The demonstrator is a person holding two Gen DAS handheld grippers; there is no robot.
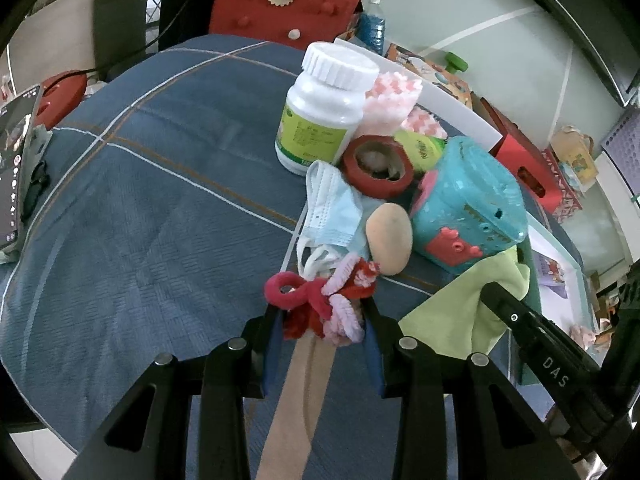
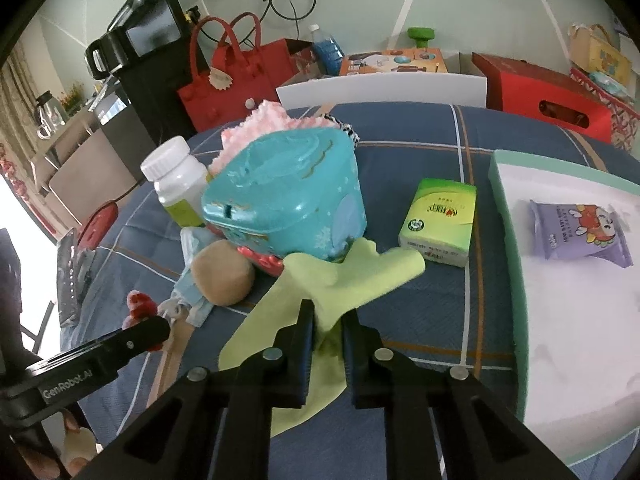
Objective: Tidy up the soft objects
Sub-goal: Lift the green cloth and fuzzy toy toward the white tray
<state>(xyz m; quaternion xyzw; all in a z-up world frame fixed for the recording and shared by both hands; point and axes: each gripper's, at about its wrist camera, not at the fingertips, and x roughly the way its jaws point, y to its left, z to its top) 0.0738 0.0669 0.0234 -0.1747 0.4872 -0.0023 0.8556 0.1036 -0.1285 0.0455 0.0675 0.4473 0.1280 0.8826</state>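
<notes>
Here right gripper [image 2: 328, 320] pinches the green cloth [image 2: 352, 276], its lower folds hidden.

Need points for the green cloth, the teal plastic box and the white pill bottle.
green cloth [image 2: 320, 280], right wrist view, on the fold just ahead of the gripper.
teal plastic box [image 2: 296, 196], right wrist view, on its lid.
white pill bottle [image 1: 320, 120], left wrist view, on its body above the label.

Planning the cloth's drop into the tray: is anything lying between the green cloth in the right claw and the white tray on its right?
Nothing visible does. The right claw is shut on the light green cloth, and only bare blue plaid bedcover lies between it and the teal-rimmed white tray. The green carton sits farther back.
</notes>
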